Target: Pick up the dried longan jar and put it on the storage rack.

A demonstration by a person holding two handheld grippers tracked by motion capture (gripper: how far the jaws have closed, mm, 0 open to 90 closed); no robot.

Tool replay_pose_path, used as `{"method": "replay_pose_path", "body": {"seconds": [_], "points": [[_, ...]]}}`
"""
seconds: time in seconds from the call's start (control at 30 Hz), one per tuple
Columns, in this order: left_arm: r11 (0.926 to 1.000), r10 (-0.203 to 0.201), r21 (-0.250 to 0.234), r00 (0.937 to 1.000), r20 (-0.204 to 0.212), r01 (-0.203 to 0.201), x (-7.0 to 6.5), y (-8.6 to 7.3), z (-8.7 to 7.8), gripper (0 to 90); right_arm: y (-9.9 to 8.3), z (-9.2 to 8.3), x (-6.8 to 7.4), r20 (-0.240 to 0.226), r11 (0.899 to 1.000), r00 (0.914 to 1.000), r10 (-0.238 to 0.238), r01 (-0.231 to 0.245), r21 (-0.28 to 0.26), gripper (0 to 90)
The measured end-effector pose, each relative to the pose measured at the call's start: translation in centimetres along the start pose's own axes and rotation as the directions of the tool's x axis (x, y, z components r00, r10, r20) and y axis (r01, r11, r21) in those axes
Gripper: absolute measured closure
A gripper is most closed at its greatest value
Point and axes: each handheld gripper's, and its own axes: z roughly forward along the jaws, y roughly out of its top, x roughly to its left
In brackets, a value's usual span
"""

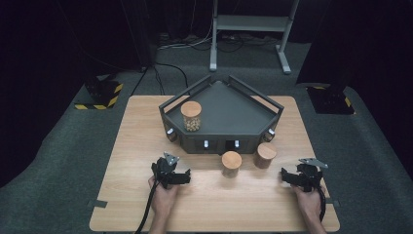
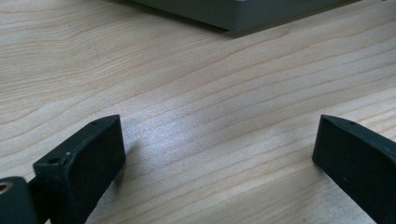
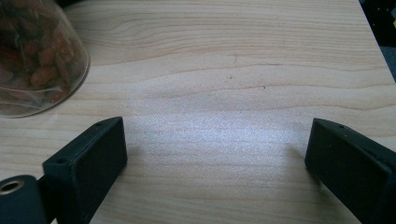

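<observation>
While both hands are resting on the counter [image 1: 146, 146], the left tool [image 1: 181, 178] and right tool [image 1: 288, 178] are standing with jaws wide apart, gripping nothing. From above, two wood-lidded jars [image 1: 232, 163] are sitting between them; the right gripper view is catching one jar's [image 3: 35, 56] nuts, just beside its jaw.

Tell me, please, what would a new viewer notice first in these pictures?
First the dark five-sided tray at the far middle of the wooden table, with one cork-lidded jar in its left corner. Two more jars stand on the table before it, between the open left claw and right claw.
</observation>
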Motion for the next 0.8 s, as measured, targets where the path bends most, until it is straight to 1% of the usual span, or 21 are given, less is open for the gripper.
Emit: {"method": "replay_pose_path", "body": {"seconds": [0.03, 0.13, 0.2, 0.27, 0.4, 0.53, 0.6, 0.7, 0.73, 0.77, 0.8], "points": [[1.0000, 0.001, 0.000, 1.0000, 0.000, -0.001, 0.0, 0.0, 0.0, 2.3, 0.0, 0.0, -0.1, -0.004, 1.000, 1.0000, -0.007, 0.007, -0.001, 4.0], [1.0000, 0.000, 0.000, 1.0000, 0.000, 0.000, 0.0, 0.0, 0.0, 2.3, 0.3, -0.1, -0.2, -0.018, 1.000, 0.9998, -0.003, 0.003, 0.013, 4.6], [1.0000, 0.000, 0.000, 1.0000, 0.000, 0.000, 0.0, 0.0, 0.0, 2.3, 0.5, -0.5, -0.2, -0.045, 1.000, 0.9989, -0.011, 0.012, 0.014, 4.6], [1.0000, -0.001, 0.000, 1.0000, -0.002, 0.001, 0.0, 0.0, 0.0, 2.3, 0.4, -1.0, -0.1, -0.075, 1.000, 0.9967, -0.030, 0.030, 0.003, 4.2], [1.0000, -0.001, 0.000, 1.0000, -0.002, 0.001, -0.1, 0.0, 0.0, 2.4, 0.5, -2.0, 0.2, -0.117, 0.998, 0.9909, -0.066, 0.066, -0.004, 4.2], [1.0000, -0.001, 0.000, 1.0000, -0.002, 0.001, -0.1, 0.0, 0.0, 2.4, 0.6, -2.8, 0.1, -0.176, 0.995, 0.9790, -0.103, 0.100, -0.022, 3.9], [1.0000, -0.001, 0.000, 1.0000, -0.002, 0.001, -0.1, 0.0, 0.0, 2.4, 0.6, -3.2, 0.1, -0.211, 0.993, 0.9705, -0.117, 0.114, -0.029, 3.7], [1.0000, -0.001, 0.000, 1.0000, -0.002, 0.001, -0.1, 0.0, 0.0, 2.3, 0.4, -3.7, 0.6, -0.249, 0.989, 0.9572, -0.147, 0.140, -0.046, 4.0], [1.0000, -0.001, 0.000, 1.0000, -0.002, 0.001, -0.1, 0.0, 0.0, 2.3, 0.4, -3.7, 0.6, -0.249, 0.989, 0.9572, -0.147, 0.140, -0.046, 4.0], [1.0000, -0.001, 0.000, 1.0000, -0.002, 0.001, -0.1, 0.0, 0.0, 2.3, 0.4, -3.8, 0.8, -0.267, 0.987, 0.9501, -0.161, 0.153, -0.052, 4.3], [1.0000, -0.001, 0.000, 1.0000, -0.002, 0.001, -0.1, 0.0, 0.0, 2.4, 0.4, -3.9, 1.0, -0.279, 0.985, 0.9448, -0.171, 0.162, -0.057, 4.6]]}}
